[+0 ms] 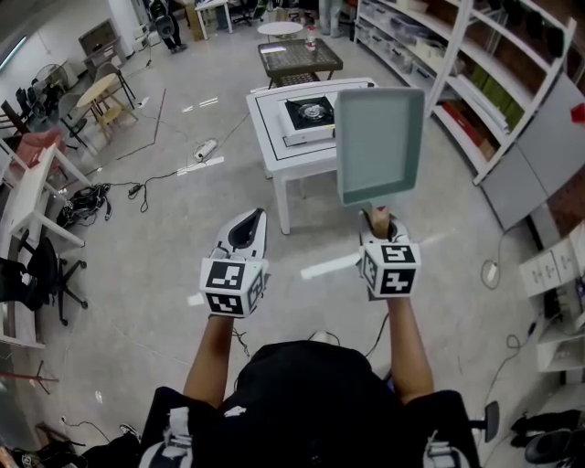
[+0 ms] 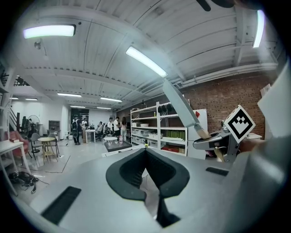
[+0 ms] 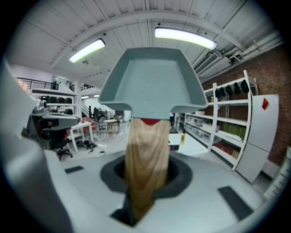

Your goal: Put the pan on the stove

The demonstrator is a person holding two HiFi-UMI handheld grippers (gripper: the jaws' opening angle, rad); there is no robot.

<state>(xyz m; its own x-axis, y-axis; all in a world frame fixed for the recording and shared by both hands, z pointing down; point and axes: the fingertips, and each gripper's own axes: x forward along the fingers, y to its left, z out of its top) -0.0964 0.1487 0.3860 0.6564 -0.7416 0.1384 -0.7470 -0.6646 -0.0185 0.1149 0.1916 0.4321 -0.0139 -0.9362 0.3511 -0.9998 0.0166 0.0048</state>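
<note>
Pan [image 1: 380,144] held up near the stove [image 1: 309,116], handle pinched in your right gripper [image 1: 377,221] fingers; left gripper [image 1: 249,219] fingers pressed together.

Ahead of the right gripper [image 1: 377,219] stands a white table [image 1: 274,137]; beyond it are a dark low table [image 1: 300,57] bearing a bottle [image 1: 311,37] and, farther still, a small round white table [image 1: 279,28]. To that gripper's right, long shelving [image 1: 475,82] runs along the wall. Left of the left gripper [image 1: 247,219], black cables [image 1: 101,196] trail over the grey floor [image 1: 164,274], with a black office chair [image 1: 41,270] farther left and a round wooden table [image 1: 99,91] well ahead, while a white strip [image 1: 329,265] on the floor shows between the two grippers.
</note>
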